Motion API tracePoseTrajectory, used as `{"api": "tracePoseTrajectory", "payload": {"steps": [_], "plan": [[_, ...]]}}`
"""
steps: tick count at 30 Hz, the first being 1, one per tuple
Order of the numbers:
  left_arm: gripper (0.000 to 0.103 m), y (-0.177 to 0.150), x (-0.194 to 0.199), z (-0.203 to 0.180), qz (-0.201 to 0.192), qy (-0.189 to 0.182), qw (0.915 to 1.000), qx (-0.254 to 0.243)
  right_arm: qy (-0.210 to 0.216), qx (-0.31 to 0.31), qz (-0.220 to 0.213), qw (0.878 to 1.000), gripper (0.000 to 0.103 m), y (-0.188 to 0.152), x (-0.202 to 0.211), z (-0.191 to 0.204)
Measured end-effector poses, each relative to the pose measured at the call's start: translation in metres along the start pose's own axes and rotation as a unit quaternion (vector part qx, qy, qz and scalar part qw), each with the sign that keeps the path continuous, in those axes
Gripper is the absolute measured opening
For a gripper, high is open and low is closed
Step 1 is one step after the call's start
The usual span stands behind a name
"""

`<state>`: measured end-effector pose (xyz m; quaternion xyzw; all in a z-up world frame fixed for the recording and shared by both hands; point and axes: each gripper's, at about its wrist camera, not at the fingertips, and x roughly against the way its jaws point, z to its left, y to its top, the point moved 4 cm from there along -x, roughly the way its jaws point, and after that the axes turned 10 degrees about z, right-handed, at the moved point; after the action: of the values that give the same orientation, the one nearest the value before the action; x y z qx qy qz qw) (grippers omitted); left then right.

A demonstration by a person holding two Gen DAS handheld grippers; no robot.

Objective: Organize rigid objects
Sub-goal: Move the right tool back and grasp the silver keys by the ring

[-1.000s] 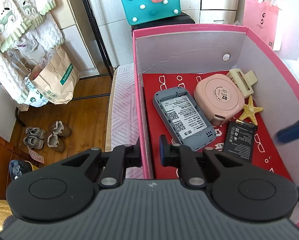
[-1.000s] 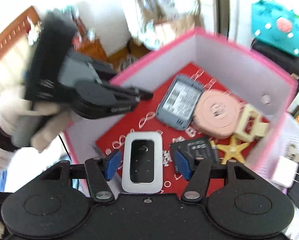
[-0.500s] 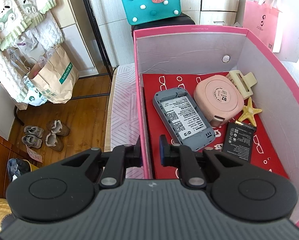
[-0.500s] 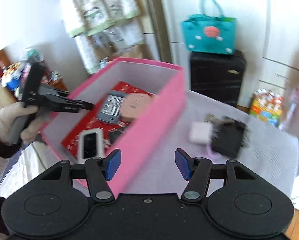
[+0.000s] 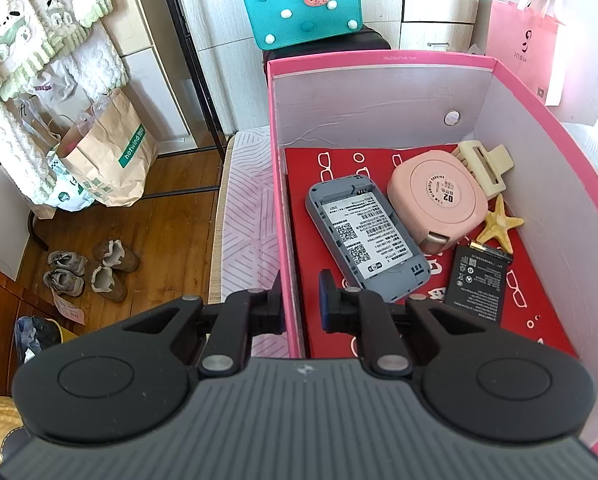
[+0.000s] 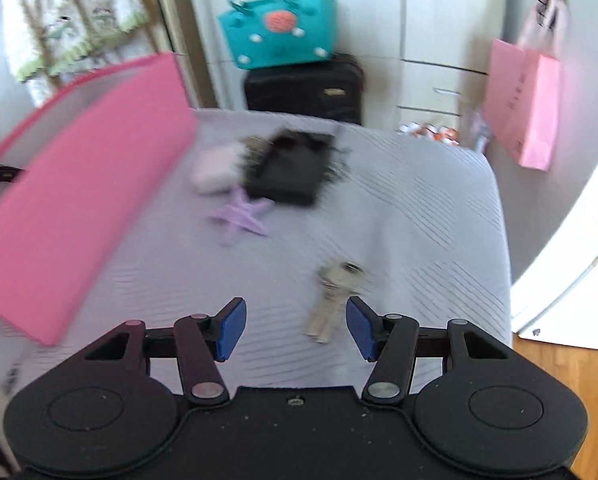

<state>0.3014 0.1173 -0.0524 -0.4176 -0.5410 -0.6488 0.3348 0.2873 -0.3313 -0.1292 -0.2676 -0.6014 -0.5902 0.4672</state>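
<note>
My left gripper [image 5: 299, 304] is shut on the left wall of the pink box [image 5: 289, 200], one finger on each side of it. On the box's red floor lie a grey router back [image 5: 365, 236], a round pink case [image 5: 437, 196], a beige hair claw [image 5: 485, 164], a starfish [image 5: 499, 224] and a black battery [image 5: 477, 276]. My right gripper [image 6: 297, 328] hangs outside the box over the striped bed cover [image 6: 419, 220]. Its jaws are closing, with a bunch of keys [image 6: 333, 300] just ahead between the fingertips and untouched.
Further off on the cover lie a black flat case [image 6: 295, 166], a white charger [image 6: 215, 170] and a purple star-shaped piece [image 6: 241, 218], all blurred. The pink box [image 6: 79, 200] stands to their left. A black suitcase [image 6: 305, 86] with a teal bag [image 6: 279, 32] is behind the bed.
My right gripper left the white device in the box, then swung out to the right and down over the bed cover, above the keys. The left gripper has kept still on the box wall.
</note>
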Motion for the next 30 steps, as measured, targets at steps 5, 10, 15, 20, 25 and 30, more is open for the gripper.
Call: {"api": "tracePoseTrajectory", "payload": {"steps": [5,10,15,20,25,30], "plan": [[0.012,0.000,0.000,0.000,0.000,-0.001,1.0000,0.001,-0.001,-0.003,-0.022,1.000,0.054,0.007,-0.010,-0.011],[0.013,-0.001,0.000,0.000,0.000,0.001,1.0000,0.000,-0.024,0.012,-0.049,0.998,0.030,0.009,-0.015,-0.002],[0.013,-0.001,0.001,0.001,0.000,0.000,1.0000,-0.001,-0.010,0.002,-0.064,0.998,0.029,0.009,-0.010,0.003],[0.013,-0.002,0.001,0.001,-0.001,0.002,1.0000,-0.002,0.004,0.017,-0.084,0.996,0.030,0.012,0.002,0.018],[0.013,-0.001,0.002,0.002,-0.002,-0.004,1.0000,0.004,0.026,0.023,-0.096,0.995,0.030,0.019,0.014,0.034],[0.013,-0.001,0.002,0.002,-0.001,-0.001,1.0000,0.001,0.051,0.021,-0.099,0.994,0.030,0.028,0.029,0.051]]}}
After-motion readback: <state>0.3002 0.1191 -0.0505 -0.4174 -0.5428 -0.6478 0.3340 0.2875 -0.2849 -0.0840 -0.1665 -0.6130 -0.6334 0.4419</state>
